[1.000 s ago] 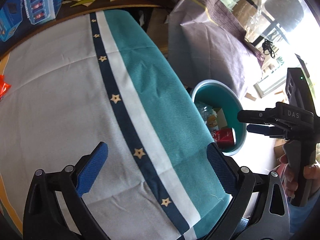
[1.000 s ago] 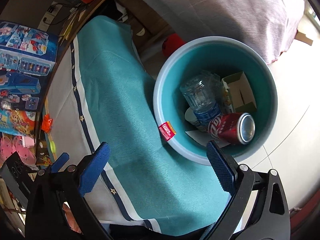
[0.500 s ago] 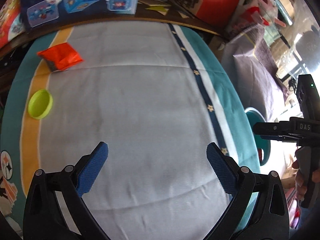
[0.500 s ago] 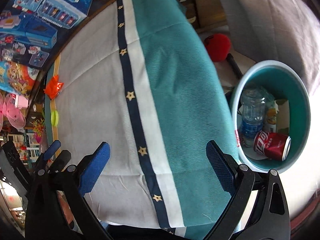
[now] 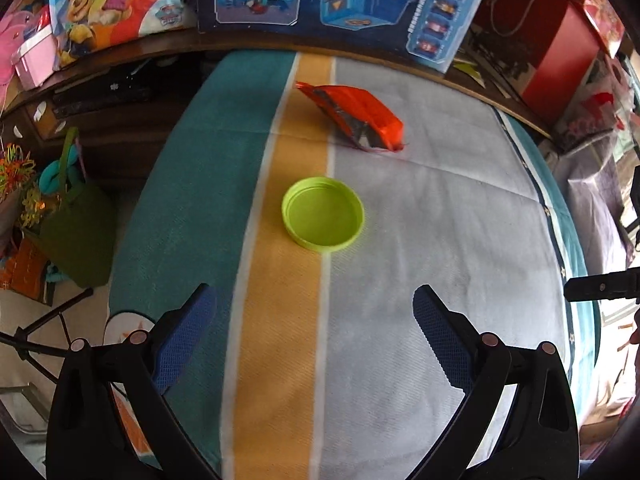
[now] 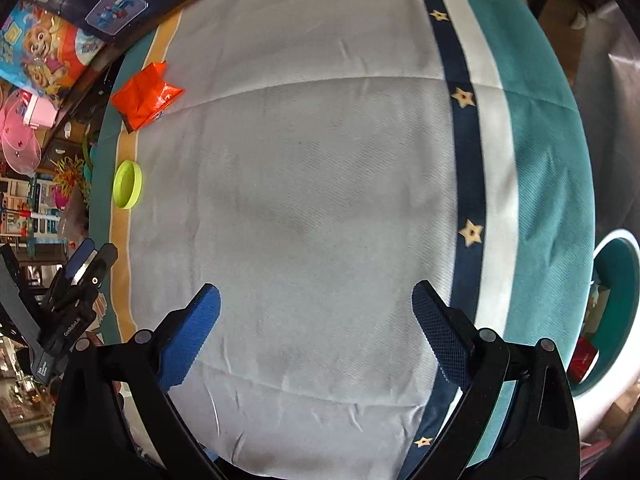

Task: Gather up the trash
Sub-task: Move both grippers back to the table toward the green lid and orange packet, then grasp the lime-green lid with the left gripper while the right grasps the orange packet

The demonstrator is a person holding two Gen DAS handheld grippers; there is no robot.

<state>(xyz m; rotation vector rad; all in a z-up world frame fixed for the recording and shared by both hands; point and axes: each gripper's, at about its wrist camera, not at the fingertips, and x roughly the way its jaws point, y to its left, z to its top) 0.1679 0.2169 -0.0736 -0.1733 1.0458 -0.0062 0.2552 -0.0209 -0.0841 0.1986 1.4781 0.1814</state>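
Observation:
A lime-green plastic lid [image 5: 323, 215] lies rim up on the striped tablecloth [image 5: 440, 240], on its yellow band. An orange snack wrapper [image 5: 356, 117] lies just beyond it. My left gripper [image 5: 314, 332] hangs open a little short of the lid, nothing between its blue pads. In the right wrist view the lid [image 6: 127, 185] and wrapper [image 6: 146, 96] sit far left. My right gripper [image 6: 316, 328] is open over the grey middle of the cloth. The teal bin [image 6: 618, 312] stands off the table's right edge with a red can inside.
Toy boxes [image 5: 360, 4] and a cartoon package [image 5: 116, 0] line the shelf behind the table. A red box [image 5: 556, 48] stands at the back right. A green bag [image 5: 76, 236] sits on the floor at left. A grey-covered seat [image 5: 592, 200] is right of the table.
Both grippers swung left, away from the bin and over the table. The lid and wrapper have come to the centre of the left wrist view. Both stay open.

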